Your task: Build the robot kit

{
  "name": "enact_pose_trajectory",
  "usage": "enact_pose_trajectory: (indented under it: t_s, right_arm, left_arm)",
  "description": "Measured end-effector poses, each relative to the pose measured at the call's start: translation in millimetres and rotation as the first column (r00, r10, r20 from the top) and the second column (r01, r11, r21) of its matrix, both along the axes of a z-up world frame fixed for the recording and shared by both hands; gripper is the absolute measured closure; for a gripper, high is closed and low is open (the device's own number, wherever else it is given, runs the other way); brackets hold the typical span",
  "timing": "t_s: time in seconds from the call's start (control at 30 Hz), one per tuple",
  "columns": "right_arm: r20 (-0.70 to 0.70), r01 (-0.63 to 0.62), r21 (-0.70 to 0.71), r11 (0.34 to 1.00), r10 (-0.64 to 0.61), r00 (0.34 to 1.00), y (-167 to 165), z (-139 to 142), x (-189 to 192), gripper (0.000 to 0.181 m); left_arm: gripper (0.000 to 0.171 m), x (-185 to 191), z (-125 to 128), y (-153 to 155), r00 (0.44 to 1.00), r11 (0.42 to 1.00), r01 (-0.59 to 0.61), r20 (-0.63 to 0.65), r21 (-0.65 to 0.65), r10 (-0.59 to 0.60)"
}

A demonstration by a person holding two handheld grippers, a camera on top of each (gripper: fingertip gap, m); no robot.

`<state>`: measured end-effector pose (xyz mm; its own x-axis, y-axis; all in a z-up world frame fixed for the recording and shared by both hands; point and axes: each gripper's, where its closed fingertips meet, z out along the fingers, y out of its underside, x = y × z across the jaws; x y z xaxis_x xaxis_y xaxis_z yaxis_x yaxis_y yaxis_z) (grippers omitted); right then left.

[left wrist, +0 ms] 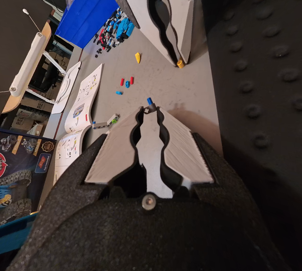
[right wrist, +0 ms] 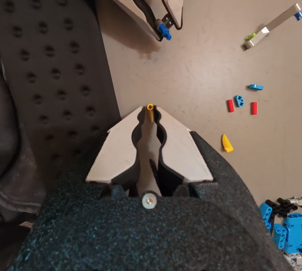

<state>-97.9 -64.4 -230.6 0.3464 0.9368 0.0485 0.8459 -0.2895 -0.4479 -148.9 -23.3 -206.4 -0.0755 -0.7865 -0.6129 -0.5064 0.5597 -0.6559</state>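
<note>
1. Left wrist view: the left gripper [left wrist: 149, 109] has its white fingers [left wrist: 124, 139] clamped on a small grey connector piece [left wrist: 151, 109] with a blue pin [left wrist: 149, 100] sticking out of its far end, held just above the grey surface [left wrist: 179, 86].
2. Ahead of it on the surface lie two red cylinders [left wrist: 122, 81], with a blue two-hole link [left wrist: 127, 84] between them, and a flat blue piece [left wrist: 119, 92] nearer by.
3. A yellow wedge [left wrist: 138, 57] lies farther off, and beyond it a heap of loose building parts [left wrist: 114, 32] sits beside a blue bin [left wrist: 86, 11].
4. To the left, a bent grey beam [left wrist: 105, 123] with a green pin lies next to an open instruction booklet [left wrist: 85, 99]; a printed box [left wrist: 22, 165] stands at the lower left.
5. The right gripper [left wrist: 180, 63] comes in from above, pinching a yellow piece [left wrist: 180, 64] at its tips.
6. A dark studded sheet [left wrist: 255, 83] fills the right side.
7. Right wrist view: the right gripper [right wrist: 150, 107] has its fingers [right wrist: 121, 145] closed on a slim yellow piece [right wrist: 150, 112] with a cross-shaped hole at its end.
8. The left gripper [right wrist: 165, 30] shows at the top, gripping the grey connector piece [right wrist: 167, 23] and blue pin [right wrist: 164, 32].
9. To the right lie the red cylinders [right wrist: 230, 106], the blue two-hole link [right wrist: 239, 100], the flat blue piece [right wrist: 256, 87], the yellow wedge [right wrist: 226, 143] and the bent grey beam [right wrist: 269, 27].
</note>
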Motion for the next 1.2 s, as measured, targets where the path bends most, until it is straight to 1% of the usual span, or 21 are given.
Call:
enact_pose_trajectory:
  t_s: [0.1,0.17,0.2,0.23,0.27,0.3,0.33,0.37,0.4,0.47,0.5,0.57,0.6,0.67,0.77,0.87,0.97,1.03,1.1,1.13,1.2]
  right_arm:
    - [-0.017,-0.007,-0.008,1.0,0.007,1.0,-1,0,-2,0.174]
    - [-0.031,0.011,-0.006,1.0,-0.011,0.999,1,0,-4,0.175]
    - [-0.066,0.036,0.014,0.999,-0.035,0.997,6,5,-8,0.175]
    - [-0.134,0.071,0.027,0.997,-0.066,0.989,12,13,-14,0.175]
    - [-0.233,0.109,0.007,0.994,-0.105,0.967,16,25,-22,0.175]
    - [-0.368,0.138,-0.044,0.989,-0.145,0.919,18,41,-33,0.175]
    - [-0.509,0.158,-0.093,0.983,-0.184,0.841,21,58,-44,0.175]
    - [-0.608,0.164,-0.139,0.977,-0.215,0.764,22,70,-51,0.175]
    - [-0.641,0.181,-0.189,0.965,-0.261,0.722,24,71,-53,0.175]
    - [-0.664,0.18,-0.287,0.941,-0.331,0.671,23,70,-57,0.175]
    - [-0.662,0.213,-0.314,0.925,-0.374,0.649,27,68,-56,0.175]
    - [-0.654,0.27,-0.325,0.906,-0.421,0.629,34,64,-54,0.175]
    - [-0.649,0.293,-0.321,0.9,-0.435,0.624,36,63,-53,0.175]
    - [-0.615,0.316,-0.296,0.901,-0.433,0.659,35,56,-54,0.175]
    - [-0.595,0.334,-0.216,0.918,-0.395,0.7,36,55,-58,0.175]
    - [-0.567,0.327,-0.152,0.933,-0.353,0.744,36,51,-58,0.175]
    - [-0.571,0.265,-0.078,0.961,-0.261,0.779,34,52,-58,0.175]
    - [-0.58,0.241,-0.104,0.965,-0.255,0.774,33,52,-58,0.175]
    - [-0.592,0.253,-0.174,0.952,-0.306,0.745,34,52,-58,0.175]
    - [-0.604,0.272,-0.206,0.94,-0.341,0.721,35,54,-58,0.175]
    - [-0.627,0.32,-0.292,0.901,-0.433,0.647,37,57,-59,0.175]
  left_arm:
    - [0.156,0,1,-2,1.0,1.0,0.016,0.004,0.006,-0.016]
    - [0.156,1,1,-5,0.999,0.999,0.035,0.009,0.012,-0.035]
    - [0.156,1,2,-7,0.999,0.999,0.047,0.016,0.013,-0.047]
    - [0.156,2,4,-9,0.998,0.998,0.057,0.026,0.012,-0.057]
    - [0.156,2,6,-10,0.997,0.998,0.065,0.039,0.007,-0.065]
    - [0.156,2,9,-11,0.996,0.998,0.068,0.054,0.001,-0.068]
    - [0.156,2,12,-11,0.995,0.998,0.067,0.069,-0.008,-0.066]
    - [0.157,2,14,-10,0.995,0.998,0.064,0.082,-0.019,-0.062]
    - [0.157,2,15,-9,0.994,0.998,0.06,0.089,-0.028,-0.057]
    - [0.157,2,16,-8,0.995,0.998,0.053,0.092,-0.038,-0.05]
    - [0.156,2,16,-8,0.995,0.998,0.051,0.089,-0.037,-0.048]
    - [0.156,2,15,-5,0.996,0.999,0.037,0.079,-0.032,-0.035]
    - [0.157,1,14,-3,0.997,0.999,0.027,0.075,-0.032,-0.024]
    - [0.157,1,14,0,0.997,0.999,0.01,0.074,-0.04,-0.007]
    - [0.157,1,14,0,0.998,0.999,0.01,0.07,-0.038,-0.007]
    - [0.157,0,13,0,0.998,0.999,0.007,0.062,-0.039,-0.004]
    - [0.157,1,15,-2,0.997,0.999,0.021,0.075,-0.041,-0.018]
    - [0.157,0,16,-3,0.997,0.999,0.021,0.075,-0.028,-0.018]
    - [0.157,0,18,0,0.997,0.998,0.001,0.071,0.064,-0.006]
    - [0.157,-1,20,2,0.997,0.993,-0.016,0.073,0.12,0.007]
    - [0.157,-1,25,5,0.996,0.982,-0.049,0.084,0.185,0.033]
